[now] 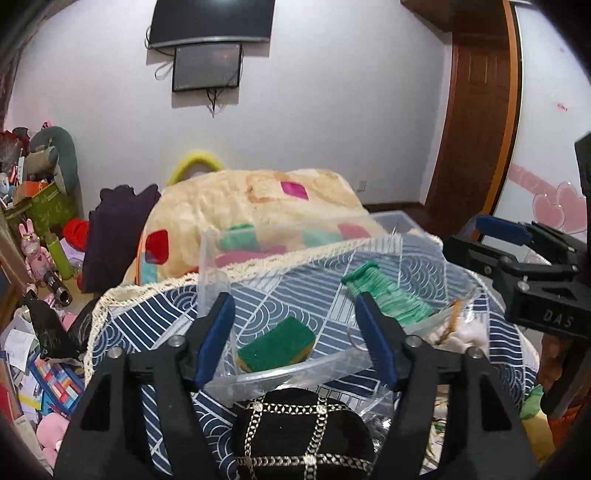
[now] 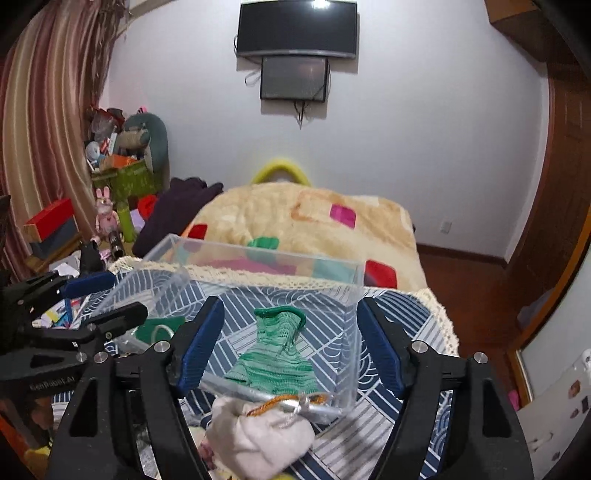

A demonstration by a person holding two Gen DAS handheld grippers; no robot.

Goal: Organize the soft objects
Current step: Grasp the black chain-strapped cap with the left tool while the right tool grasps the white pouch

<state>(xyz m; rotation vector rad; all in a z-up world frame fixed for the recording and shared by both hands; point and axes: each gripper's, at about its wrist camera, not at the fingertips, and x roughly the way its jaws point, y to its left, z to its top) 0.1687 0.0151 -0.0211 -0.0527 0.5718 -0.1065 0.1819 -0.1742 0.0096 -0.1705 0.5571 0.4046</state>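
Both grippers, left (image 1: pixel 293 339) and right (image 2: pixel 290 343), gaped wide, holding nothing; sponge (image 1: pixel 277 343) and green pouch (image 2: pixel 275 354) lay in the clear box (image 2: pixel 258 254).

Wall-mounted television (image 2: pixel 297 31), striped curtain (image 2: pixel 40 122), wooden door (image 1: pixel 476 122)

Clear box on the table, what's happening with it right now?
A person holds two grippers over the clear box on the patterned tablecloth. A green sponge and a green mesh bag lie inside it. Both the left gripper and the right gripper are open and hold nothing. A white cloth pouch lies just outside the near wall under the right gripper, and a black patterned cushion sits below the left one.
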